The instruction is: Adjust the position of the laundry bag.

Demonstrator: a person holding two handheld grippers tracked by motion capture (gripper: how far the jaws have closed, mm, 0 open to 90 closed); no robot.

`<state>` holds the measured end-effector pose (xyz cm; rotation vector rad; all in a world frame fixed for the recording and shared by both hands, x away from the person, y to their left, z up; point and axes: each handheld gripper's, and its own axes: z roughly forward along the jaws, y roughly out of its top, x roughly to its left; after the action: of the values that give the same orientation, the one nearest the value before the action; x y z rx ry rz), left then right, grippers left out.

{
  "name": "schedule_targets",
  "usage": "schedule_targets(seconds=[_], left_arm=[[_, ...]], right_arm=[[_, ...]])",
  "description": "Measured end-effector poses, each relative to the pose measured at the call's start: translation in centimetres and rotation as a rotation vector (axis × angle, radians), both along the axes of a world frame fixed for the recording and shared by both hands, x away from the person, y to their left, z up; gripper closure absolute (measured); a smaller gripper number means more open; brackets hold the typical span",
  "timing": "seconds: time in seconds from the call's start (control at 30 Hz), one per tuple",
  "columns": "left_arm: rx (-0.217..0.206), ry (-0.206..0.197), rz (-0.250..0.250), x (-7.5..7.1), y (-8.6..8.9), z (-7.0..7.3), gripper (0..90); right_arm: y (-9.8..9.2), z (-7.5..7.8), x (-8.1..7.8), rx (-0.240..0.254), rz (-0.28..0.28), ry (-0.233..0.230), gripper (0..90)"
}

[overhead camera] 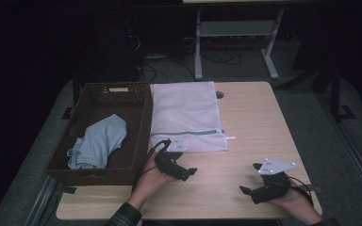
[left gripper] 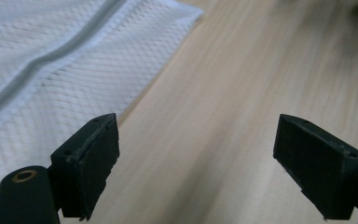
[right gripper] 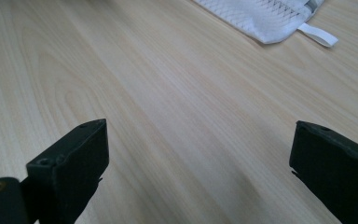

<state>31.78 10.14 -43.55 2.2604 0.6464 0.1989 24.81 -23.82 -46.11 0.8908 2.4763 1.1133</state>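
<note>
A white mesh laundry bag (overhead camera: 186, 115) with a grey zipper lies flat on the wooden table (overhead camera: 254, 117). Left of it stands a brown wicker basket (overhead camera: 134, 122) holding a light blue garment (overhead camera: 99, 141). My left gripper (overhead camera: 190, 173) hovers just in front of the bag's near edge, open and empty. In the left gripper view the bag (left gripper: 51, 70) lies to the upper left of the open gripper (left gripper: 207, 158). My right gripper (overhead camera: 250, 178) is open over bare table at the front right. The right gripper view has its jaws wide (right gripper: 200, 163), with the bag's corner (right gripper: 265, 14) and white tab (right gripper: 317, 35) far ahead.
The basket sits against the bag's left side at the table's left edge. Bare wood stretches right of the bag and along the front edge. Behind the table stand a desk frame (overhead camera: 235, 37) and cables on a dark floor.
</note>
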Motion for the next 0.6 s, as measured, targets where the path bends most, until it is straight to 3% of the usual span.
schedule_targets(seconds=[0.6], left_arm=[[0.042,-0.016,0.070,4.1,-1.1,0.9,13.7]], right_arm=[[0.1,0.0,-0.1,0.000,0.007,-0.002,3.6]])
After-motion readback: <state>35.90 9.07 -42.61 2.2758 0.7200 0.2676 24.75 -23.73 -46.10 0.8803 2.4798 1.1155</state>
